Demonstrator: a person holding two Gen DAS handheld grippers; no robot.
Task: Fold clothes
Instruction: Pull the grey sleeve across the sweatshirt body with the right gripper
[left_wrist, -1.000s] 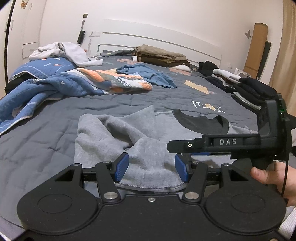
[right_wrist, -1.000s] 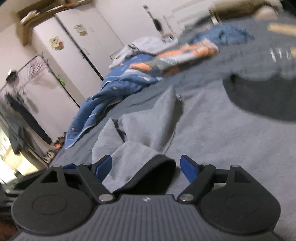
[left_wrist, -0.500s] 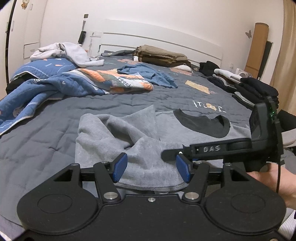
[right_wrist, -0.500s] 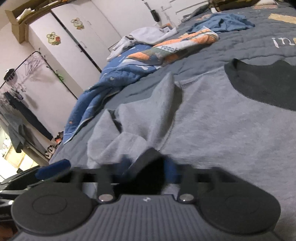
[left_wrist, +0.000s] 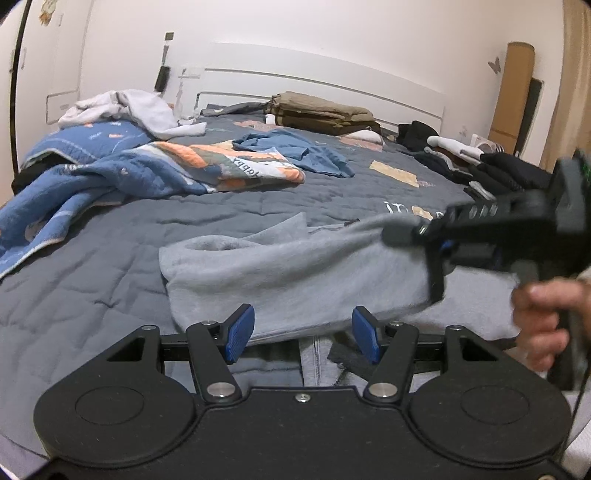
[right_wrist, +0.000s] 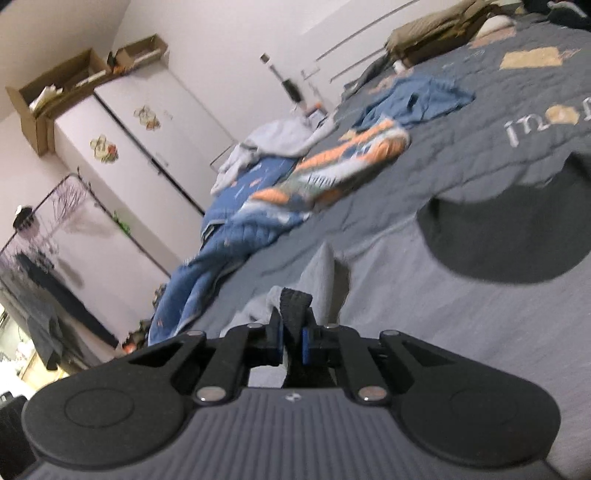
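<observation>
A grey sweatshirt (left_wrist: 295, 273) with a dark collar (right_wrist: 517, 236) lies spread on the bed. Its sleeve (left_wrist: 258, 258) is stretched rightward, lifted off the body of the garment. My right gripper (right_wrist: 291, 341) is shut on the dark cuff (right_wrist: 293, 306) of that sleeve; in the left wrist view the same right gripper (left_wrist: 424, 240) is blurred, held by a hand (left_wrist: 543, 314) at the right. My left gripper (left_wrist: 301, 332) is open, low over the near hem of the sweatshirt, nothing between its blue pads (left_wrist: 240, 328).
A blue patterned blanket (left_wrist: 92, 184) lies crumpled at the left. A blue garment (left_wrist: 295, 151), folded khaki clothes (left_wrist: 317, 110) and dark clothes (left_wrist: 498, 170) sit farther back and right. A white wardrobe (right_wrist: 129, 147) and a clothes rack (right_wrist: 48, 236) stand beyond the bed.
My right gripper closed on the sleeve cuff and pulled it up and to the right, stretching the sleeve across the sweatshirt. The left gripper stayed open near the hem.
</observation>
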